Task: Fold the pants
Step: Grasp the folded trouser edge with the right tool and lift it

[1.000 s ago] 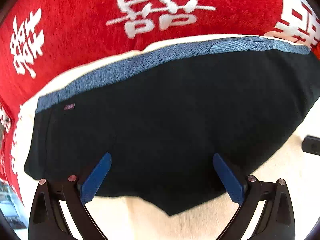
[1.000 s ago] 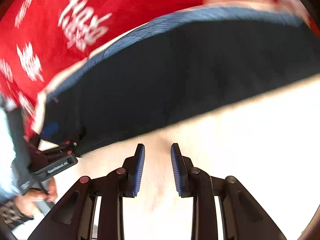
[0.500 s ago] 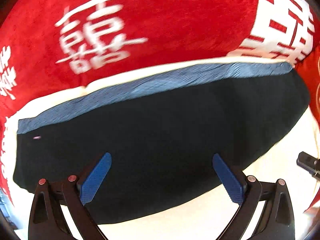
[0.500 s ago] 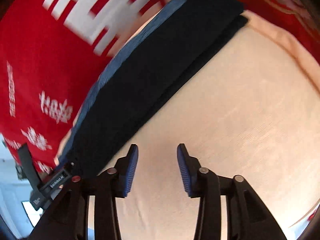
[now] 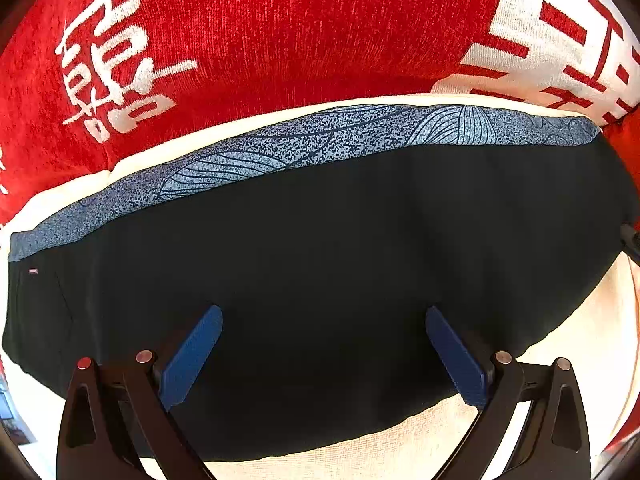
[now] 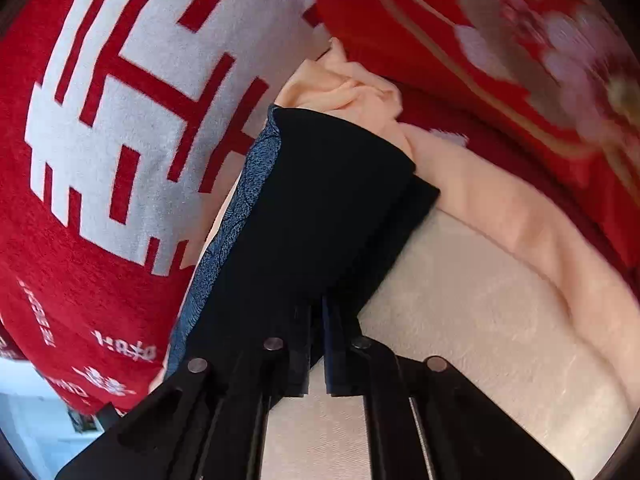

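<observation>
The black pants (image 5: 320, 272) lie folded flat on a cream cover, with a blue patterned waistband (image 5: 320, 136) along the far edge. My left gripper (image 5: 320, 344) is open, its blue pads spread wide just above the pants' near part. In the right wrist view the pants (image 6: 320, 208) run away from me as a narrow dark strip. My right gripper (image 6: 318, 340) is nearly closed, its fingers at the pants' near edge; whether cloth is pinched between them is not clear.
A red blanket with white characters (image 5: 280, 32) rises behind the pants and shows in the right wrist view (image 6: 100, 120). A red patterned cushion (image 6: 500, 40) stands at the right. The cream cover (image 6: 480, 320) bunches into folds near the pants' far end.
My left gripper moved closer over the pants and stayed open. My right gripper swung to the pants' right end, came up to the edge and narrowed from slightly open to nearly closed.
</observation>
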A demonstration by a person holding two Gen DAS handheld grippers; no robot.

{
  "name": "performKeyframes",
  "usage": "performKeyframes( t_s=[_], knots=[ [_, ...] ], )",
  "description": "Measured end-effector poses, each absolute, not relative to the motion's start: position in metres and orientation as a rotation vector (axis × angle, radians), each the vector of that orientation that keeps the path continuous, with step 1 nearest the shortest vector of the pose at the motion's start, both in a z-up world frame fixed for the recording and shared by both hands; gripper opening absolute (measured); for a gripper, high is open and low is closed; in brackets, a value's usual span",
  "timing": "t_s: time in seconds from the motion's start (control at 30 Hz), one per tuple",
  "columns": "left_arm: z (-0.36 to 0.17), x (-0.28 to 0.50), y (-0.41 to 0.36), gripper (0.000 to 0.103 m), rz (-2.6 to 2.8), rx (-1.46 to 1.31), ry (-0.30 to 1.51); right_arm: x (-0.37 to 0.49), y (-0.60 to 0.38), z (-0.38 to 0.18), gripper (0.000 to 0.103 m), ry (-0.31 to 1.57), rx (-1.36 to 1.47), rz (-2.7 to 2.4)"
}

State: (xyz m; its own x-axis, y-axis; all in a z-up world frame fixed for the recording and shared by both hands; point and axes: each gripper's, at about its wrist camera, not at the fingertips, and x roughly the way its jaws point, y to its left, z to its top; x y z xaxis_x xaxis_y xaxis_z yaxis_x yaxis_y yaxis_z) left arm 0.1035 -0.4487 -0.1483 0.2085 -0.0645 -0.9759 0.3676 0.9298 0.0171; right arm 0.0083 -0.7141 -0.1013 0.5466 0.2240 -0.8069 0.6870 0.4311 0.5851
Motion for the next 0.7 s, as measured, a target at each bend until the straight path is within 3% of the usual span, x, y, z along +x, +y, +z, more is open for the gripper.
performKeyframes(
  t_s=[0.17,0.2,0.23,0.3,0.7],
  knots=[
    [-0.145,0.107,-0.455,0.103,-0.296,0.275,1.345,-0.024,-0.720,-0.106,0.010,0.971,1.212,-0.312],
    [-0.141,0.109,-0.458,0.103,-0.303,0.269,1.337,-0.032,-0.720,-0.107,0.020,0.965,1.231,-0.298],
    [-0.137,0.109,-0.462,0.103,-0.312,0.254,1.319,-0.038,-0.719,-0.108,0.037,0.958,1.238,-0.285],
    [-0.132,0.111,-0.469,0.103,-0.326,0.241,1.301,-0.046,-0.719,-0.111,0.050,0.933,1.246,-0.263],
    [-0.152,0.109,-0.484,0.103,-0.311,0.237,1.333,-0.030,-0.719,-0.129,0.050,0.805,1.256,-0.213]
  ],
)
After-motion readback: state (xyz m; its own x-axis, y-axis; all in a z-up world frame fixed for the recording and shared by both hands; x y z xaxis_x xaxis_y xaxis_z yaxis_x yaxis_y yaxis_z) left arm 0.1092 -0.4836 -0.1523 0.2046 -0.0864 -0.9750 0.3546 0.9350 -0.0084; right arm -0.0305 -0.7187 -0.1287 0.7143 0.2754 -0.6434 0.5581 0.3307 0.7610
